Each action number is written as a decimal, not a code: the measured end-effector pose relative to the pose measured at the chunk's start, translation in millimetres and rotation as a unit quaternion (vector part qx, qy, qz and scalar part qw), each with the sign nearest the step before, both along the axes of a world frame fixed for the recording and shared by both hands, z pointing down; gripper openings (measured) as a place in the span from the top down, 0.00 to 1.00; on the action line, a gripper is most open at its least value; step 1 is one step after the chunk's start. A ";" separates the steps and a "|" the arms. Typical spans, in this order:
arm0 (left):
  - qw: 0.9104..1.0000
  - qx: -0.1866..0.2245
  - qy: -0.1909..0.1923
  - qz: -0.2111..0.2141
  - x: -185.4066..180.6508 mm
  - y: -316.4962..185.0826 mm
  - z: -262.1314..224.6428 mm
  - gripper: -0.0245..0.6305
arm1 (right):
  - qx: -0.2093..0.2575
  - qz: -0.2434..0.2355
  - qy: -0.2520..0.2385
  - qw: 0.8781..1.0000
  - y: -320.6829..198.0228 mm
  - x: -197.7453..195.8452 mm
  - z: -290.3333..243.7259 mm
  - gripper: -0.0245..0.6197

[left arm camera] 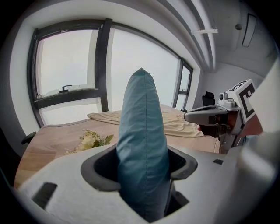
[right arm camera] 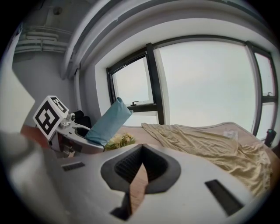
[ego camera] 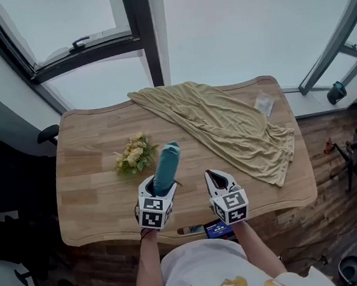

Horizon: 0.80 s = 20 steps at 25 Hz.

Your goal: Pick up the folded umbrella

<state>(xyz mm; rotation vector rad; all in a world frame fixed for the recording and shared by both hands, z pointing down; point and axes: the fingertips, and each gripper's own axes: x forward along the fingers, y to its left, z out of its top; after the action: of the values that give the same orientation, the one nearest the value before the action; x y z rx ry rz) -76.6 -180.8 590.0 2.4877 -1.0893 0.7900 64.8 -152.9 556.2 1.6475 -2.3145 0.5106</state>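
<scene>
Left gripper [ego camera: 163, 187] pinches the umbrella [ego camera: 167, 165], a smooth teal fabric cylinder with a rounded tip, tilted above the wooden desk [ego camera: 89, 200] near its front edge. Right gripper [ego camera: 217, 181] is empty, jaws pressed together. Rumpled beige cloth [ego camera: 227, 124] lies from the far edge toward the right edge.

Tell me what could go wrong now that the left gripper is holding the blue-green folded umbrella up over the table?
Two things might. The left gripper grips the folded teal fabric umbrella near one end, so most of it sticks out, tilted; the soft cover could slip through the jaws. The small bunch of pale yellow flowers lies on the wooden table close to the umbrella's free end, so a drop or swing could knock or squash it.
</scene>
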 end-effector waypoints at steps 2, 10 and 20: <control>1.000 0.018 0.020 -0.008 -4.5 3.8 -9.4 0.50 | 0.006 0.000 0.001 1.000 2.2 -2.0 -4.3 0.95; 0.996 0.047 0.068 -0.030 -21.5 20.8 -33.4 0.50 | 0.018 -0.014 0.010 1.000 18.7 -18.2 -13.7 0.95; 0.986 0.054 0.152 -0.040 -24.8 39.9 -54.3 0.50 | 0.030 0.000 0.004 1.000 40.1 -19.2 -29.4 0.95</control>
<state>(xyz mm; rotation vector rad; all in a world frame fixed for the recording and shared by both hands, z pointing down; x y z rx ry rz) -101.4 -140.9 535.8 2.5270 -1.1358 0.3200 45.6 -112.7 526.8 1.6728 -2.3468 0.4368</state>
